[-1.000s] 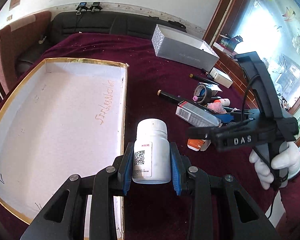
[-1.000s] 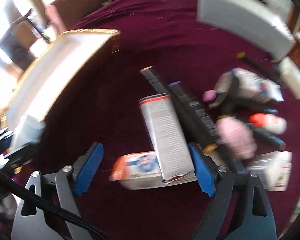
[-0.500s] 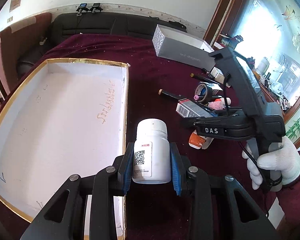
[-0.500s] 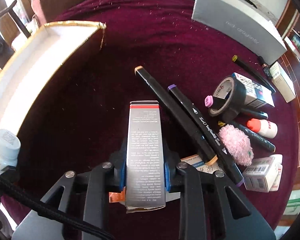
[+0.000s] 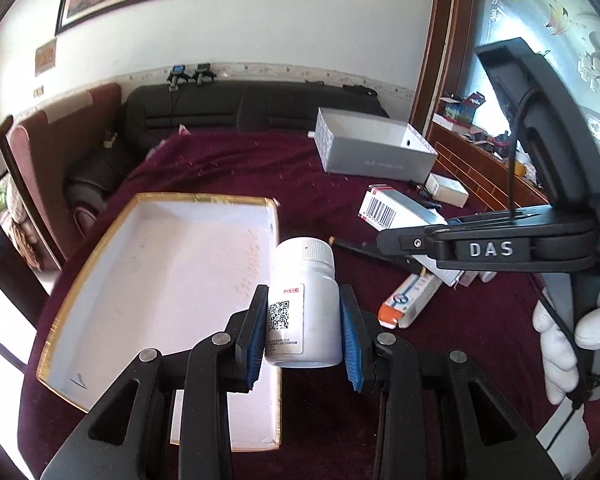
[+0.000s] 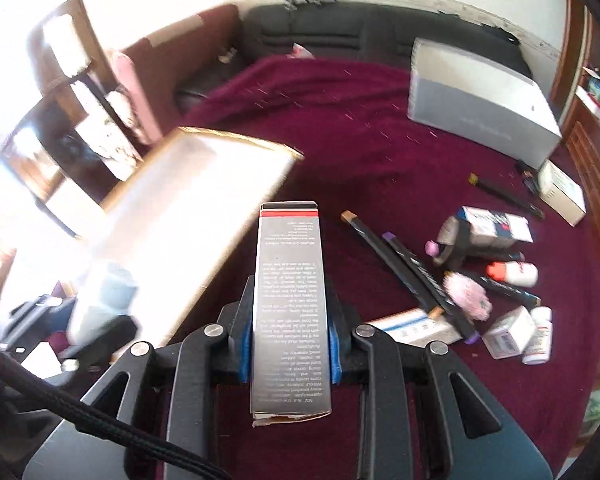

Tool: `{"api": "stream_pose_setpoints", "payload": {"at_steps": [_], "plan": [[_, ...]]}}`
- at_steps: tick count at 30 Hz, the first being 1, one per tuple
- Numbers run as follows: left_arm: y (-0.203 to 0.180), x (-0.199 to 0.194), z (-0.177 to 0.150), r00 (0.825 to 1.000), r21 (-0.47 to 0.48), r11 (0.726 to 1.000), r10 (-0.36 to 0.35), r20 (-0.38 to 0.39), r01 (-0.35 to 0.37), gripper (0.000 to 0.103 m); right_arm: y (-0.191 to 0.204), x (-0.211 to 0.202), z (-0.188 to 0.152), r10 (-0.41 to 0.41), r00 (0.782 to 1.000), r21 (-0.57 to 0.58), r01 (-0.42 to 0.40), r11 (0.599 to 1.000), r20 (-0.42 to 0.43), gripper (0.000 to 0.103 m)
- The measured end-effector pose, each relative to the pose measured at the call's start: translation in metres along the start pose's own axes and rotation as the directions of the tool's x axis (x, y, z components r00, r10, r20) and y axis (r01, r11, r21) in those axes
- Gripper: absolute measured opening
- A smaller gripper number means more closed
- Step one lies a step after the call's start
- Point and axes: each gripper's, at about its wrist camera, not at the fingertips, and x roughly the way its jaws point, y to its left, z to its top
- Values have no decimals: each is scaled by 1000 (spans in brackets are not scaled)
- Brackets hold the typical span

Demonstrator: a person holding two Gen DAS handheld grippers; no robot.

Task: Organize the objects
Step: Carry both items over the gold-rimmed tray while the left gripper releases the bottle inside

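The right gripper [image 6: 290,340] clamps a grey carton [image 6: 289,304] at frame centre; markers [image 6: 404,268] lie right.

White pill bottle [image 5: 304,300] upright and grey printed carton [image 6: 289,312] lengthwise, each clamped above the maroon cloth.

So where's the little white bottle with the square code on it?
The white pill bottle is in the left claw, pinched between its blue pads, at the right edge of the gold-rimmed white tray in the left wrist view.
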Motion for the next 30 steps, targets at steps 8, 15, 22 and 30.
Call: {"api": "stream_pose_setpoints", "payload": {"at_steps": [8, 15, 22, 30], "plan": [[37, -41, 70, 987, 11, 996, 91, 132, -93, 29, 44, -33, 67, 182, 978, 33, -186, 982, 104, 25], [85, -18, 151, 965, 18, 975, 216, 147, -221, 29, 51, -7, 144, 281, 945, 190, -310, 932, 164, 25], [129, 76, 133, 980, -48, 979, 199, -15, -199, 29, 24, 125, 120, 254, 967, 355, -235, 905, -7, 25], [153, 169, 88, 980, -191, 976, 71, -183, -107, 29, 11, 193, 104, 148, 985, 356, -110, 928, -83, 25]]}}
